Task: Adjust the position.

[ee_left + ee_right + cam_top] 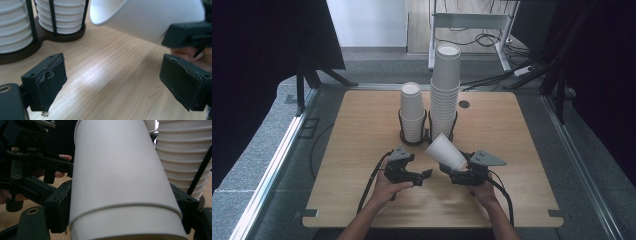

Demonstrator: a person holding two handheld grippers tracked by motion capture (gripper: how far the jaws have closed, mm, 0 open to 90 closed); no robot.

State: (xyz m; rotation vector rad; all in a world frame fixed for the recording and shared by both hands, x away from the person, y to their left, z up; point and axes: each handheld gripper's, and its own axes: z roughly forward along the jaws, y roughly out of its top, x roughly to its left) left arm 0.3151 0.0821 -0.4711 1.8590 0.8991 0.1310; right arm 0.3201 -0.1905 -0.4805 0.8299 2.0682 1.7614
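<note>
Cup (446, 151): plain white paper, tilted | right gripper (460, 175) pinching it | left gripper (421, 176) spread

We're looking down on a light wooden table (362, 130) with rounded corners and a small round cable hole (464, 104) near its far edge. Grey carpet floor (267, 145) surrounds it, and metal rails (272, 170) run along both sides. Black curtains (257, 45) hang left and right. Beyond the table stands a white metal frame (472, 22), with dark cables (484, 39) tangled on the floor beneath it and a pale wall (367, 22) behind. Soft, even light falls on the tabletop.
</note>
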